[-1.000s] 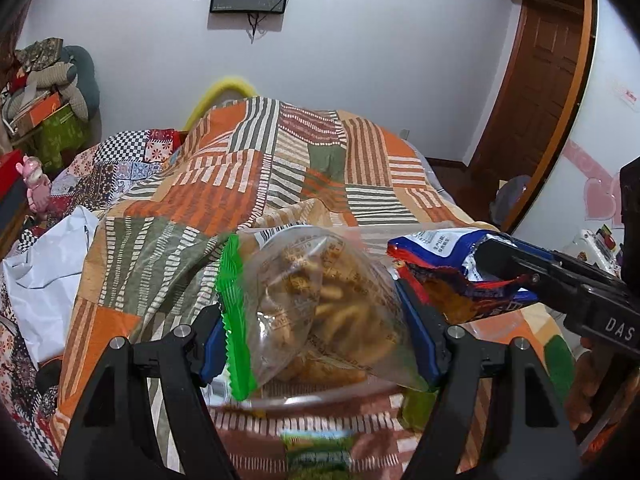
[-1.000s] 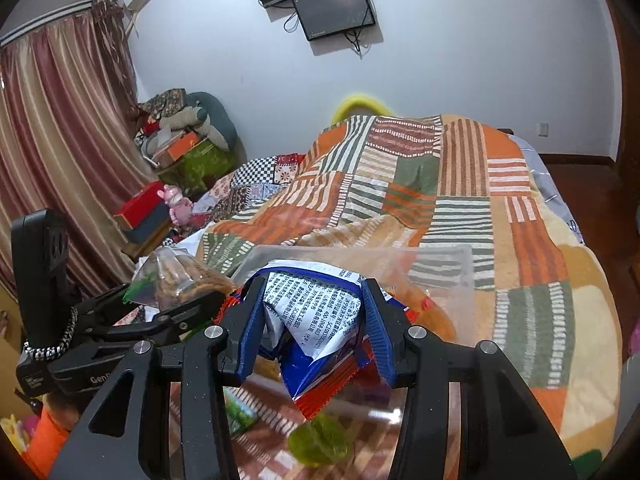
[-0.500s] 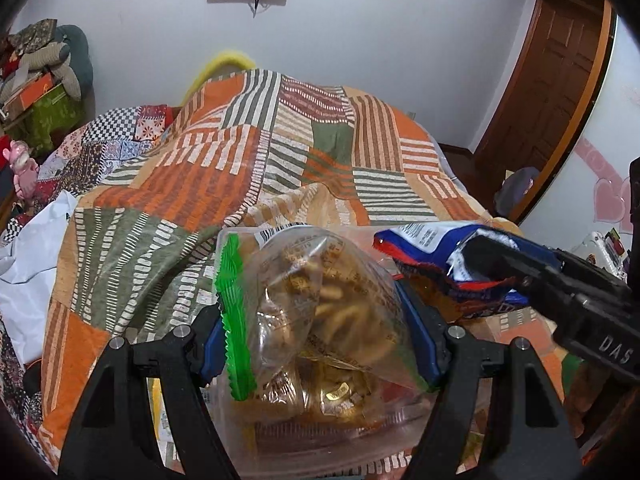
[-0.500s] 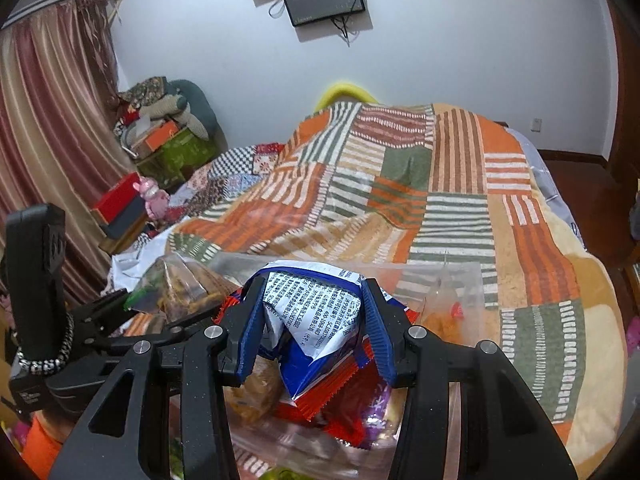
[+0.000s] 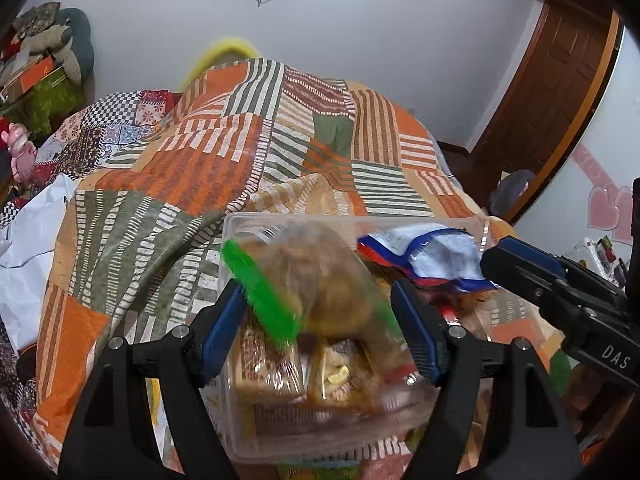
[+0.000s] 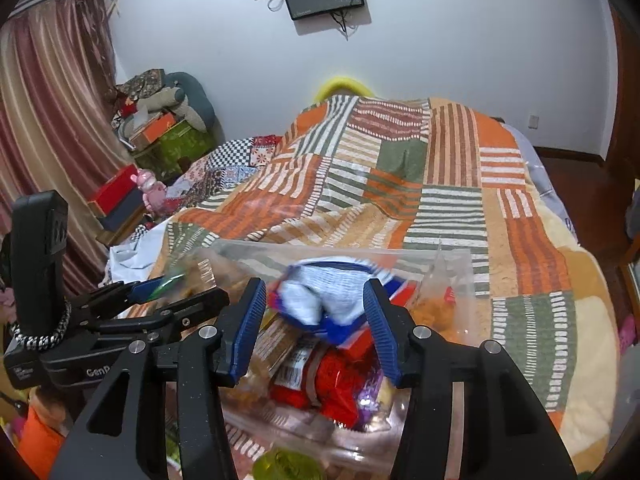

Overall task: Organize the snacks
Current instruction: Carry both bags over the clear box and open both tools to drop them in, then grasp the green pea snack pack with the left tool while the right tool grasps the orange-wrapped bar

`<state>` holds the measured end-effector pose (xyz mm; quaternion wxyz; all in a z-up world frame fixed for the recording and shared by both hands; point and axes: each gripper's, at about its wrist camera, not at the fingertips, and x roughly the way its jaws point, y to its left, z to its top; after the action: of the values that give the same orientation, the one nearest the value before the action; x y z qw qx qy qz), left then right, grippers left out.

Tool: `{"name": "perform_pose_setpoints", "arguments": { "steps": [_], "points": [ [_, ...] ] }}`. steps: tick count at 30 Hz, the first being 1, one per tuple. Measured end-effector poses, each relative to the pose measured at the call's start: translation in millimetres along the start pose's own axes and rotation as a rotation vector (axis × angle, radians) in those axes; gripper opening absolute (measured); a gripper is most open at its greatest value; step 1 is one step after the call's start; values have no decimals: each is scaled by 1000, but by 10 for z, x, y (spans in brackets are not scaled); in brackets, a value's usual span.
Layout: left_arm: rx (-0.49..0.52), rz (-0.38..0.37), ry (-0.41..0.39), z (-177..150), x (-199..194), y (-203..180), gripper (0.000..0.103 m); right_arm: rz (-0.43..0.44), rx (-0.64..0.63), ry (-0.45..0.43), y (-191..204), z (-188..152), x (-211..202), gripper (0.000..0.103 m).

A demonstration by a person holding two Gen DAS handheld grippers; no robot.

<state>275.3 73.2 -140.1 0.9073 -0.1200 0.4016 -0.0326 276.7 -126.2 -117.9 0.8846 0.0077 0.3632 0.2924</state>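
Note:
My left gripper (image 5: pixel 320 326) is shut on a clear zip bag of golden snacks (image 5: pixel 320 280) with a green seal strip, held over a clear plastic bin (image 5: pixel 240 432). My right gripper (image 6: pixel 316 328) is shut on a blue, white and red snack packet (image 6: pixel 320 304), held over the same bin (image 6: pixel 460 264). The packet (image 5: pixel 424 256) and the right gripper show at the right of the left wrist view. The bin holds several packets, among them a red one (image 6: pixel 340 384) and a brown one (image 5: pixel 268 364). The left gripper (image 6: pixel 160 292) shows at the left of the right wrist view.
The bin stands on a bed with an orange, green and white patchwork quilt (image 5: pixel 224 160). Boxes and soft toys (image 6: pixel 160 120) are piled by the curtain at the left. A wooden door (image 5: pixel 552 80) is at the right. A yellow-green item (image 6: pixel 284 464) lies in front of the bin.
Both grippers have moved forward and down over the bin with their packets. The bin and its contents now fill more of both views.

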Motion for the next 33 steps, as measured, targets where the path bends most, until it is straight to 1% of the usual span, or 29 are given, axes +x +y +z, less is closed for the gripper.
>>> {"name": "perform_pose_setpoints", "arguments": {
  "steps": [3, 6, 10, 12, 17, 25, 28, 33],
  "points": [
    [27, 11, -28, -32, -181, -53, 75, -1, -20, -18, 61, -27, -139, 53],
    [57, 25, -47, -75, -366, -110, 75, -6, -50, -32, 133, -77, -298, 55],
    [68, 32, -64, -158, -601, -147, 75, -30, -89, -52, 202, -168, -514, 58],
    [73, 39, -72, -220, -724, -152, 75, -30, -97, -65, 220, -231, -637, 63],
    [91, 54, -87, -409, -1007, -163, 75, -33, -105, -81, 237, -391, -858, 65],
    [112, 68, -90, -787, -1351, -175, 80, -26, -98, -47, 265, -772, -1059, 65],
    [120, 76, -78, -927, -1406, -182, 80, -27, -93, -17, 299, -949, -1061, 65],
    [118, 59, -49, -1145, -1442, -186, 80, -18, -88, 48, 339, -1240, -1009, 65]
  ]
}}
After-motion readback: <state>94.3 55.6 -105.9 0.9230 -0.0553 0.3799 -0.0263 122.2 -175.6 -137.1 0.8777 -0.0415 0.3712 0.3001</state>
